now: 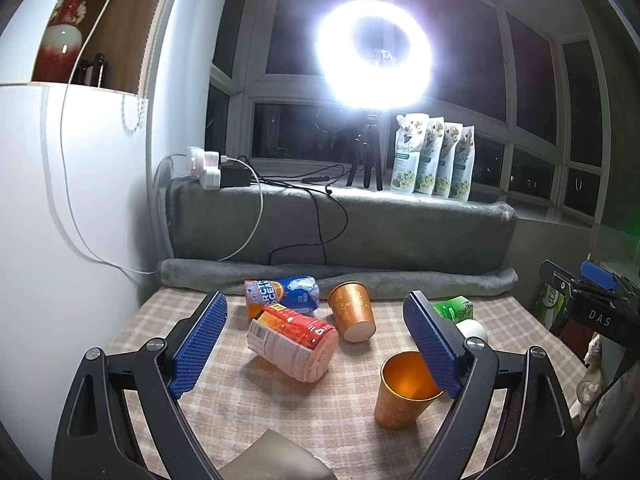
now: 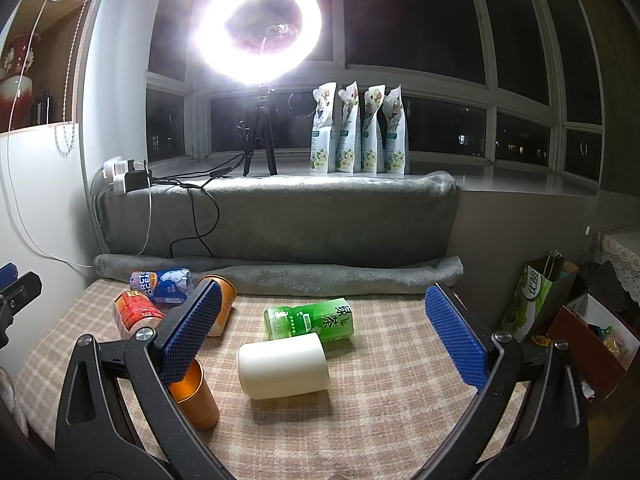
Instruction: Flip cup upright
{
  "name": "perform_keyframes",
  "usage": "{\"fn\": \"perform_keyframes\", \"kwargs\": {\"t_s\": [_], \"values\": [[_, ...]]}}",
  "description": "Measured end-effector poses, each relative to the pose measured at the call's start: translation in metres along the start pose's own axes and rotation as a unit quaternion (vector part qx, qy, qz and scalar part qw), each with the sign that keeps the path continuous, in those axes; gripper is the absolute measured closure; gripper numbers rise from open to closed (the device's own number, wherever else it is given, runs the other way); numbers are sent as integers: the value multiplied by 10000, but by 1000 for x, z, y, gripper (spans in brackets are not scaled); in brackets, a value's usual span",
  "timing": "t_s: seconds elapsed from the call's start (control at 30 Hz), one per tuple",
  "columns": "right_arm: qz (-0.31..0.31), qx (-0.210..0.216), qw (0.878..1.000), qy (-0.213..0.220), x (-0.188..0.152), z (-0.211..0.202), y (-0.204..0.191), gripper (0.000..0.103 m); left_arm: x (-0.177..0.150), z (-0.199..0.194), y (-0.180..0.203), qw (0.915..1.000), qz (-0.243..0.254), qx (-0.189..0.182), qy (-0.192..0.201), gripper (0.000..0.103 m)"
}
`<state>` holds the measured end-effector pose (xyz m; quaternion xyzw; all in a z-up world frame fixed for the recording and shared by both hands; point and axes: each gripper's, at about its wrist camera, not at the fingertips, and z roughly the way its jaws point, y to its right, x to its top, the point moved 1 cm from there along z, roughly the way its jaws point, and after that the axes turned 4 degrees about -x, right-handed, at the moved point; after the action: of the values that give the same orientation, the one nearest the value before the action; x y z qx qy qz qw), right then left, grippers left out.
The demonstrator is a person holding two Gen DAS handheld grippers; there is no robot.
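An orange cup (image 1: 402, 394) stands upright on the checked tablecloth (image 1: 256, 408), just below my left gripper's right finger; it also shows in the right wrist view (image 2: 196, 398). A second orange cup (image 1: 354, 312) lies on its side further back, also seen in the right wrist view (image 2: 222, 306). A white cup (image 2: 283, 365) lies on its side; the left wrist view shows only a bit of it (image 1: 474, 328). My left gripper (image 1: 316, 320) is open and empty above the cans. My right gripper (image 2: 322, 322) is open and empty, with the white cup between and below its fingers.
A red can (image 1: 292, 346) and a blue-orange can (image 1: 284, 296) lie left of centre. A green tea can (image 2: 310, 318) lies behind the white cup. A rolled grey blanket (image 2: 280, 272) borders the table's back. A ring light (image 2: 258, 24) and pouches (image 2: 358, 130) stand on the sill. Bags (image 2: 532, 300) stand right.
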<state>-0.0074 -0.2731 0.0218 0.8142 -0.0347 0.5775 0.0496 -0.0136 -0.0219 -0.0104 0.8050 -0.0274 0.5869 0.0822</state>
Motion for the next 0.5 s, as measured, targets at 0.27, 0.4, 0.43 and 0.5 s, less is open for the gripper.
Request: {"fn": "perform_keyframes", "kwargs": {"t_s": [0.27, 0.4, 0.43, 0.5], "values": [[-6, -1, 10000, 2, 0, 0, -1, 0, 0, 0, 1, 10000, -9, -9, -14, 13], [-7, 2, 10000, -13, 0, 1, 1, 0, 0, 0, 1, 10000, -4, -9, -20, 13], [-6, -1, 10000, -6, 0, 1, 0, 0, -1, 0, 2, 10000, -3, -17, -27, 13], [-12, -1, 10000, -12, -1, 1, 0, 0, -1, 0, 2, 10000, -1, -18, -20, 13]]}}
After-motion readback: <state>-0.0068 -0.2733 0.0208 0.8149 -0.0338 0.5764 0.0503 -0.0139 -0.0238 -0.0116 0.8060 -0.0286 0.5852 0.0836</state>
